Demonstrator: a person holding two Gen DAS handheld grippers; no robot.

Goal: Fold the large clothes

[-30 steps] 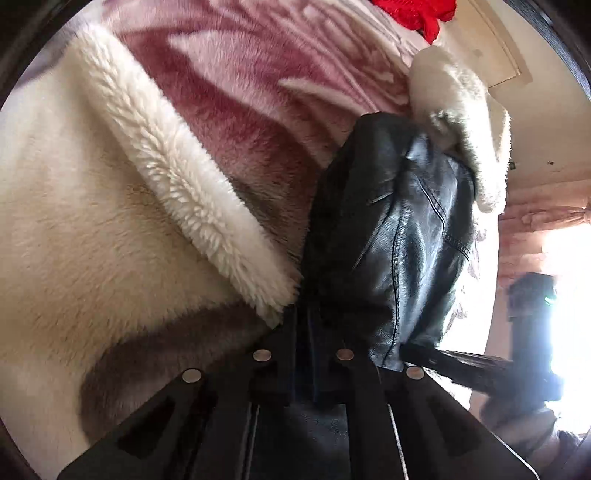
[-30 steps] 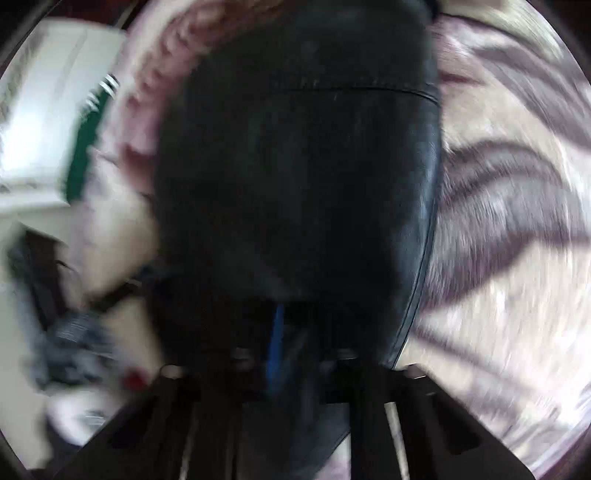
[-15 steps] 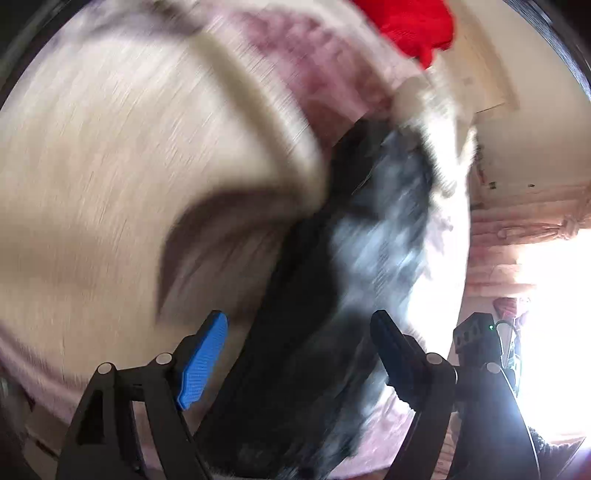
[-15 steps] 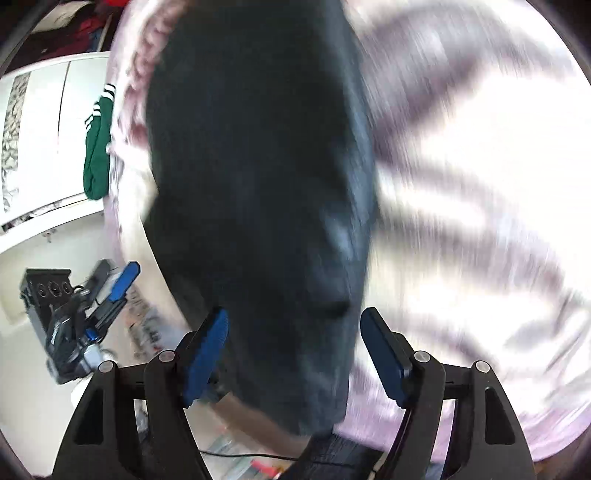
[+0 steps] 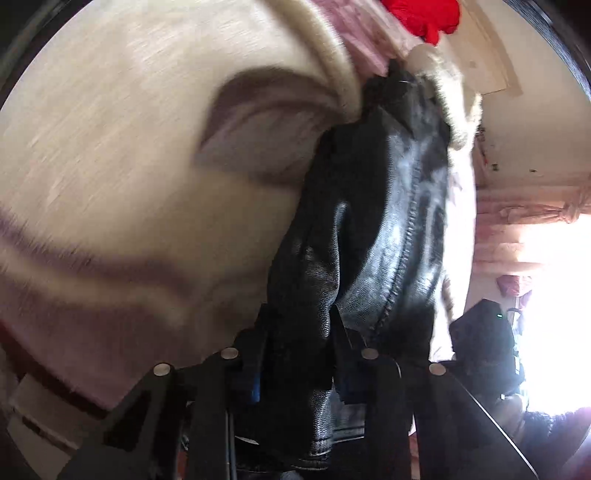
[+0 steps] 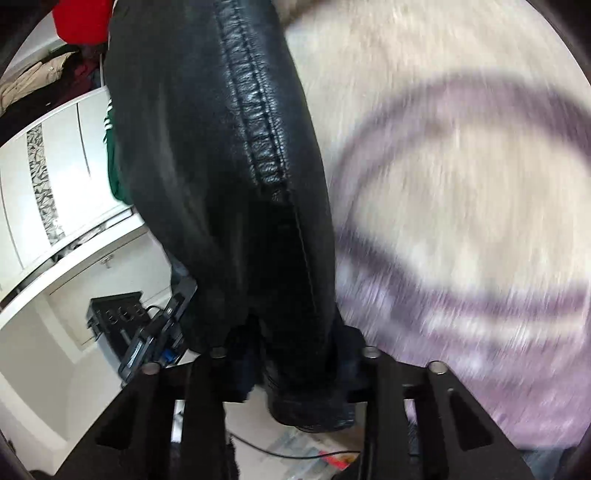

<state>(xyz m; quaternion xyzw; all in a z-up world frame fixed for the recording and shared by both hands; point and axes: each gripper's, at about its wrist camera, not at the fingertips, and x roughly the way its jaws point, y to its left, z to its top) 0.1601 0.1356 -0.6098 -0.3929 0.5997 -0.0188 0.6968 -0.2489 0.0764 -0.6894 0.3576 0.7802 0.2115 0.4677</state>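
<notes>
A black leather jacket with cream fleece trim lies over a cream and purple patterned blanket. My left gripper is shut on the jacket's lower edge, leather bunched between its fingers. In the right wrist view the jacket hangs down the middle, and my right gripper is shut on its hem, which pokes out below the fingers. The other gripper shows at the left of the right wrist view.
The blanket covers the bed. A red garment lies at the far end. White wardrobe doors, a green garment, a black box and floor clutter stand left of the bed. A bright window is at right.
Half a second ago both grippers were open around the jacket. Both have now shut on its lower edge. A second ago both were shut on the jacket too.
</notes>
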